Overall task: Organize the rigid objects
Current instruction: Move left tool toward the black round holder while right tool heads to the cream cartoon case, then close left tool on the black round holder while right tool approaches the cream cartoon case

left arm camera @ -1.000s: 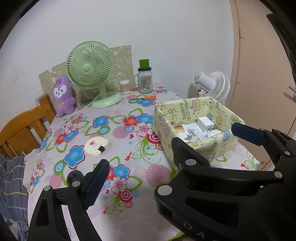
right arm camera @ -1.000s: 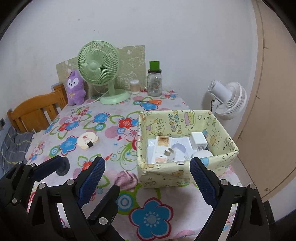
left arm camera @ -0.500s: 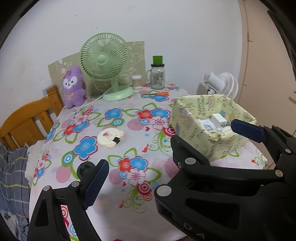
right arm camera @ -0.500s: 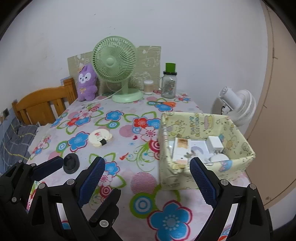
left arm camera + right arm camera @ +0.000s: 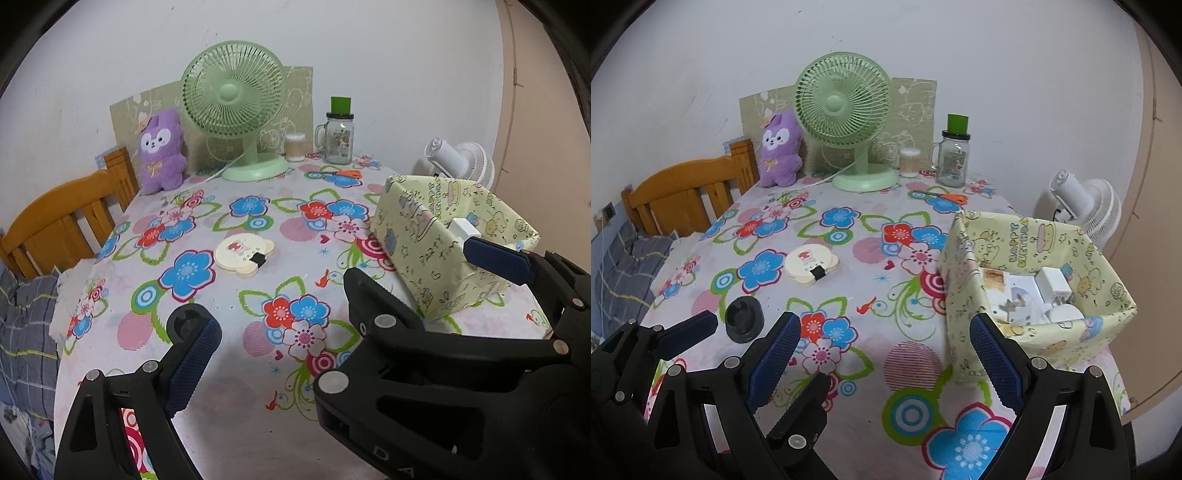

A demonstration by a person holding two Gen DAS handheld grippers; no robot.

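Observation:
A yellow patterned box (image 5: 1030,240) stands at the table's right and holds white chargers and small cards (image 5: 1052,286); it also shows in the left wrist view (image 5: 424,236). A cream round case with a black clasp (image 5: 810,263) (image 5: 243,254) lies mid-table. A black round cap (image 5: 743,319) (image 5: 186,321) lies near the front left. My left gripper (image 5: 343,299) is open and empty above the front of the table. My right gripper (image 5: 882,354) is open and empty, just left of the box's near corner.
A green desk fan (image 5: 846,122), a purple plush (image 5: 779,151), a cotton-swab jar (image 5: 909,162) and a glass mug jar (image 5: 953,158) stand along the back wall. Orange scissors (image 5: 945,197) lie behind the box. A wooden chair (image 5: 683,195) and a white fan (image 5: 1086,206) flank the table.
Both grippers have drawn back and to the left from the box. The black cap and the chair have come further into view. Both stay open and empty.

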